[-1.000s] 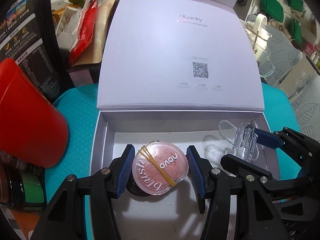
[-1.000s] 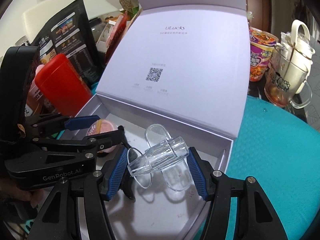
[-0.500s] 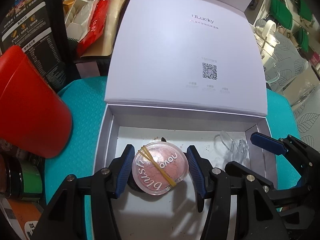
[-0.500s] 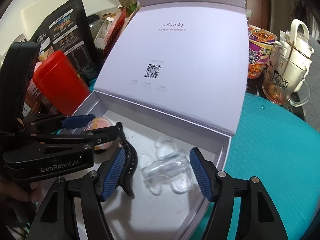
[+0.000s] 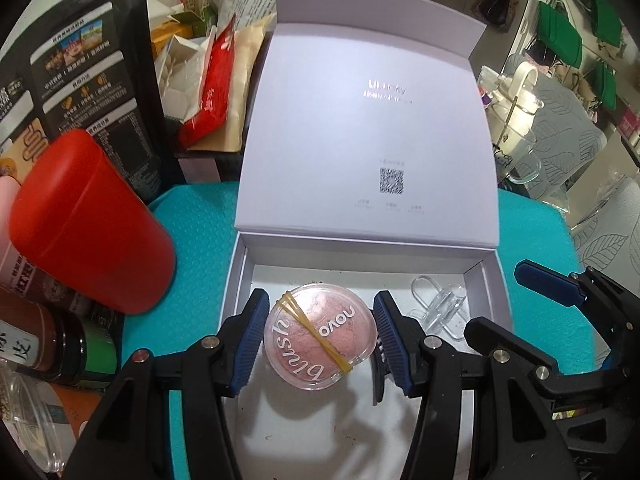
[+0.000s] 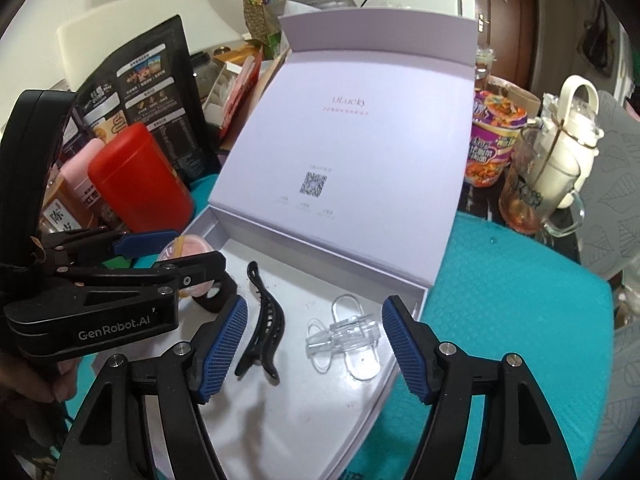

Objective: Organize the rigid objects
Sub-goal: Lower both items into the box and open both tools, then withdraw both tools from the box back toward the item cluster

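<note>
Gripping a round, clear-lidded pink blush compact [image 5: 320,340] bound with a yellow rubber band, the left gripper [image 5: 318,338] has both blue ribbed pads pressed on the compact's rim and holds it above the floor of the open white cardboard gift box [image 5: 240,276], near the box's left side. A shadow lies on the box floor beneath the compact. In the right wrist view the same gripper enters from the left, held by a person's hand [image 6: 36,380] at the frame edge, with the pink compact partly hidden behind its black arm.

The right gripper [image 6: 314,350] stands wide apart with nothing between its pads; its jaws have just been opening. Below and just beyond them a clear plastic hair clip [image 6: 344,336] lies flat on the box floor, near the right wall. To its left, apart from it, a black plastic hair claw clip [image 6: 264,332] lies on the same floor, close to the right gripper's left finger [image 6: 220,348].

Farther back, the box's hinged lid [image 6: 348,148] stands raised, showing a QR code and small printed lettering. The box sits on a teal textured mat [image 6: 516,300]. Left of the box stands a red cylindrical canister [image 5: 88,220], with a black printed pouch [image 5: 76,68] behind it. To the right, beyond the mat, are an instant noodle cup [image 6: 492,140] and a glass mug [image 6: 540,196].
</note>
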`<state>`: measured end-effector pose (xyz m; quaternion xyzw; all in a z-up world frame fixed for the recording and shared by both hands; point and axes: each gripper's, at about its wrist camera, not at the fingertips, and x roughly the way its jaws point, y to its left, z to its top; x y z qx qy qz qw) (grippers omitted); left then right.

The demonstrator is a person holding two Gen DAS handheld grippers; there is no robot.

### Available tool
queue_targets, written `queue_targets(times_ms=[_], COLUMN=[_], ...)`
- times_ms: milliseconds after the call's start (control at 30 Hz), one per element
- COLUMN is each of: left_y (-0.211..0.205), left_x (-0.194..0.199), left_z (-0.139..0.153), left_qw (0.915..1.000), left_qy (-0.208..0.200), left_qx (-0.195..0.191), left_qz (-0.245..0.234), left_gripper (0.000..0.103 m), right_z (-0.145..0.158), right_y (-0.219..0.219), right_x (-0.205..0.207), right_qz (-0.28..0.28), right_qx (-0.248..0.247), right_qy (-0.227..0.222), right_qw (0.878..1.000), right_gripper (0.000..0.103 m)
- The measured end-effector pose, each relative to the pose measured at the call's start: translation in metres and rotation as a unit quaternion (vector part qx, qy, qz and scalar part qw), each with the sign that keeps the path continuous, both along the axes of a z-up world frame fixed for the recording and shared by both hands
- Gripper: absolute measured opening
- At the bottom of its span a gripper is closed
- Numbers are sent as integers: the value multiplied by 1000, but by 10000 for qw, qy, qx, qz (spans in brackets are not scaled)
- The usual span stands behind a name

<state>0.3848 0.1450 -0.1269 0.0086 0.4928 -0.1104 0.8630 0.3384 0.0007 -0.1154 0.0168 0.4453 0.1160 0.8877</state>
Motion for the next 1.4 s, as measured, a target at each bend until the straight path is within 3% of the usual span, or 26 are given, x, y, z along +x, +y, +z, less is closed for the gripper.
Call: queue_targets(times_ms=[33,167,633,1033,1400], left_y=[0,-1,4,-4,-24], left_x=[-1,-5,-35,-92,-151], left_z=[4,21,85,136,162], left_qw=[10000,9998,9974,9937,9912], left_qy=[-38,-220,-717,-1093,-1248], left_qx=[-24,25,11,-1,3], left_qz=[-13,0,81,228,438], left_gripper=[54,77,77,77,77], right_z=[4,18,73,119,145], right_y=[0,0,4,-1,-17], right_x=[-3,-8,-39,-88,-146], right_qz=[-1,-19,0,48,259], right_qx=[1,-43,-79,-38,-31], right_qy=[-42,-124,-518,-879,-1085], right_qw=[10000,9999,9986,9961,9938], right_gripper=[71,71,71,71,71])
